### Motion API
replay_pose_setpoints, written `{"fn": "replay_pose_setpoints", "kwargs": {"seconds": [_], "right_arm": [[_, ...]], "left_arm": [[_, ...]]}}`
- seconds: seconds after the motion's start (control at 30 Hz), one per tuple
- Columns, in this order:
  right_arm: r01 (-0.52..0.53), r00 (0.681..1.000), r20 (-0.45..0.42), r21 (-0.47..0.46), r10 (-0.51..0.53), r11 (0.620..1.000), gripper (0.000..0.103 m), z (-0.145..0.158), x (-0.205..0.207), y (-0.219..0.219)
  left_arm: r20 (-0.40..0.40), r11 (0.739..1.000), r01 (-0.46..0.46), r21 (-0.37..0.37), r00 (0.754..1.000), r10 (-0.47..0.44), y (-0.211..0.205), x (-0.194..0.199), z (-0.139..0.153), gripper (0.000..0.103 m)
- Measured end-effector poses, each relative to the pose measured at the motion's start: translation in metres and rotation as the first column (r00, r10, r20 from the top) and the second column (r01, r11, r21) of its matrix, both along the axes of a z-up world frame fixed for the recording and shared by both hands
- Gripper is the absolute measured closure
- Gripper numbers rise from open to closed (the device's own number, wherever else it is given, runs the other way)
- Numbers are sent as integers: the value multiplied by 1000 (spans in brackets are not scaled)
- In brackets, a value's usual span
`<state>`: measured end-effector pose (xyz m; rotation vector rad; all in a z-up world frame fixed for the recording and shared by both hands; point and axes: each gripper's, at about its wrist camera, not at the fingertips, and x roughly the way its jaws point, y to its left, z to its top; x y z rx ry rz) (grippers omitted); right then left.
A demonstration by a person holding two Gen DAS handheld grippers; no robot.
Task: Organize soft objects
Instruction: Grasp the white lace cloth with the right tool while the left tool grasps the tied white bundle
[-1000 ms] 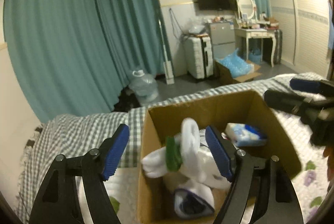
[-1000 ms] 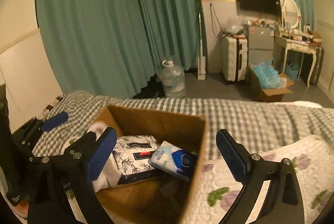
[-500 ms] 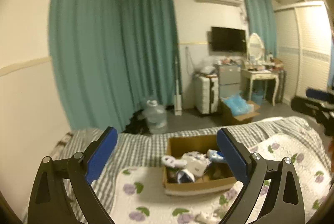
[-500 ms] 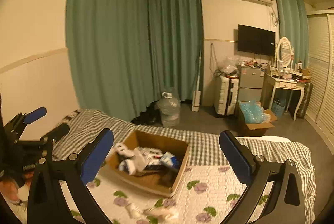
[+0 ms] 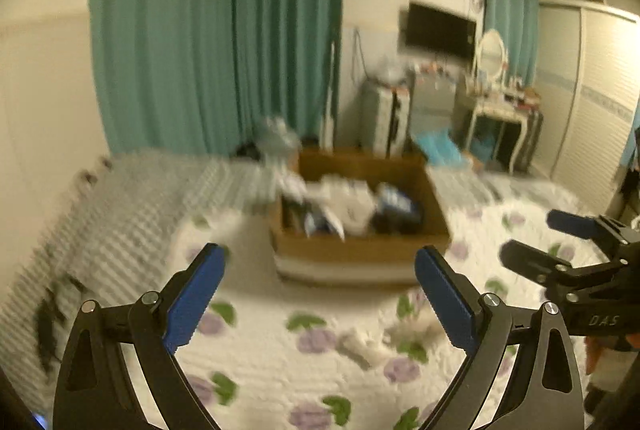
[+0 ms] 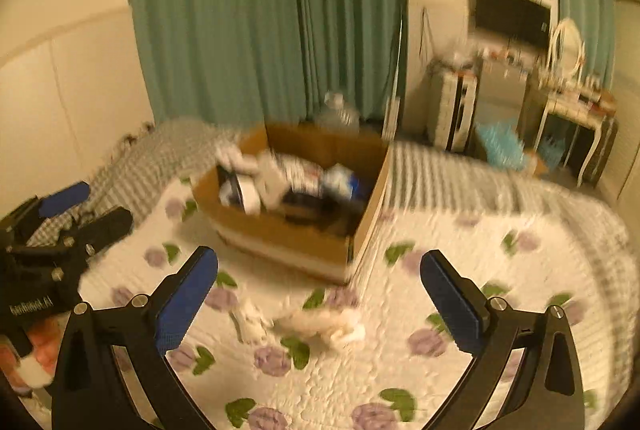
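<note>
A cardboard box (image 5: 360, 250) (image 6: 288, 234) sits on the bed, filled with socks, tissue packs and other soft items. Two pale soft pieces lie loose on the floral quilt in front of it: a small white one (image 6: 250, 322) (image 5: 360, 346) and a longer cream one (image 6: 324, 322) (image 5: 412, 330). My left gripper (image 5: 320, 294) is open and empty, above the quilt short of the box; it also shows in the right wrist view (image 6: 76, 209). My right gripper (image 6: 320, 294) is open and empty above the loose pieces; it also shows in the left wrist view (image 5: 552, 242). Both views are motion-blurred.
The floral quilt (image 6: 480, 310) covers the bed over a checked sheet (image 5: 132, 213). Teal curtains (image 6: 260, 9), a water jug (image 6: 336, 113), a suitcase (image 5: 384, 117), a dressing table (image 5: 504, 117) and a box of blue items (image 6: 500, 145) stand beyond the bed.
Both grippers pulled far back from the box, then dropped lower and closer to the quilt again. Both stay open and empty. The loose pieces on the quilt have come into view.
</note>
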<state>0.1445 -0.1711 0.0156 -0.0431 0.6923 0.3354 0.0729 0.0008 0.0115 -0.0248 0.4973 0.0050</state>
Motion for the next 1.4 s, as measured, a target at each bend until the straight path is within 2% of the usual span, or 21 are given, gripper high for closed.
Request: {"fn": "replay_pose_setpoints", "kwargs": {"seconds": [0.13, 0.2, 0.33, 0.4, 0.5, 0.57, 0.6, 0.63, 0.67, 0.73, 0.87, 1.03, 1.1, 1.13, 1.2, 1.27, 1.4], "right_arm": [[41, 994, -96, -24, -43, 999, 1, -67, 29, -1], [64, 987, -143, -44, -70, 997, 1, -99, 42, -2], [70, 969, -237, 2, -67, 998, 3, -136, 57, -5], [56, 960, -274, 10, -51, 998, 9, -149, 58, -2], [-6, 957, -291, -29, -3, 1000, 28, -160, 53, 9], [-40, 956, -291, -51, 23, 998, 56, -162, 48, 15], [-46, 956, -292, -56, 27, 997, 62, -162, 45, 16], [-45, 958, -287, -66, 24, 997, 74, -160, 42, 17], [-41, 960, -280, -69, 20, 997, 78, -158, 41, 16], [-28, 965, -262, -64, 10, 998, 79, -151, 38, 11], [7, 972, -235, -75, -24, 997, 79, -136, 40, -1], [34, 971, -236, -55, -46, 998, 79, -129, 45, -13], [34, 970, -237, -52, -45, 998, 79, -129, 47, -15], [33, 970, -238, -51, -44, 998, 79, -128, 47, -16], [27, 970, -239, -51, -39, 998, 79, -128, 47, -16], [23, 971, -238, -54, -35, 998, 79, -129, 46, -10], [19, 973, -230, -56, -31, 998, 79, -126, 42, -6]], "left_arm": [[-143, 1000, 7, -11, 990, -9, -5, 31, -64, 6], [-184, 1000, 4, -5, 983, -5, -3, 37, -92, 6], [-229, 1000, -26, -7, 973, 24, 4, 50, -119, 6], [-254, 999, -37, -24, 967, 30, 5, 54, -127, 6], [-276, 998, -45, -45, 961, 31, 4, 59, -137, 6], [-281, 999, -40, -21, 959, 32, -1, 58, -142, 6], [-280, 999, -35, -8, 960, 32, -3, 57, -145, 6], [-279, 1000, -30, 1, 960, 29, -6, 55, -146, 6], [-283, 1000, -23, 1, 959, 23, -9, 54, -149, 6], [-294, 1000, -11, 1, 956, 11, -14, 51, -153, 6], [-298, 999, 25, 44, 954, -11, -27, 47, -162, 6], [-328, 994, 99, 36, 941, -82, -47, 49, -180, 6], [-328, 992, 117, 54, 940, -93, -53, 54, -187, 8], [-327, 991, 118, 64, 941, -91, -54, 57, -189, 19], [-333, 991, 115, 73, 939, -84, -55, 65, -195, 35], [-346, 992, 115, 47, 934, -92, -50, 69, -199, 44], [-338, 990, 138, 15, 933, -125, -46, 64, -195, 47]]}}
